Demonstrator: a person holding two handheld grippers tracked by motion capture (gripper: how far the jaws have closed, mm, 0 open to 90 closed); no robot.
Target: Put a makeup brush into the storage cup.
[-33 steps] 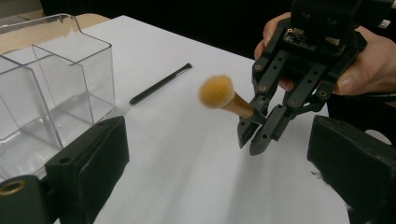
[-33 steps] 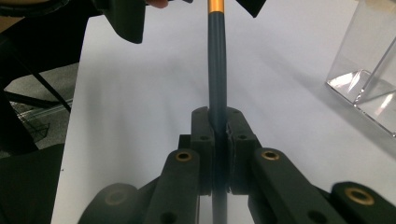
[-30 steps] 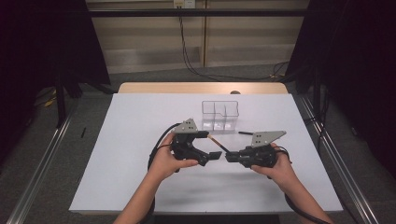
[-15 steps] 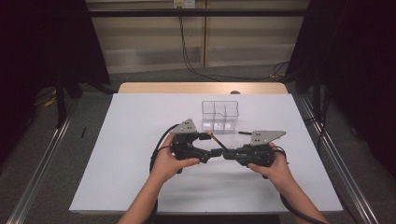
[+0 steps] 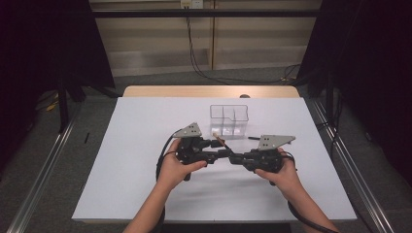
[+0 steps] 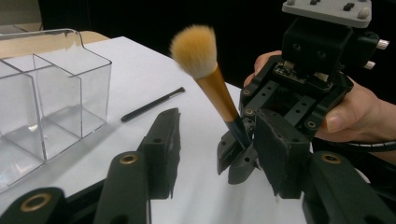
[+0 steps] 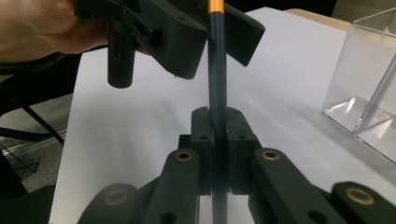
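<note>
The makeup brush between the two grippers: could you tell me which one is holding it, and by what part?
The right gripper is shut on the makeup brush by its dark handle. The left gripper has been closing around that handle, its pads not yet pressing.

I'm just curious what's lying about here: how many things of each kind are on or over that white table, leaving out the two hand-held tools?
Makeup brushes: 2, the fluffy brush held up off the table and the thin black brush lying flat.
Clear organizer: 1, with several compartments, nothing visible inside.
Total: 3
</note>
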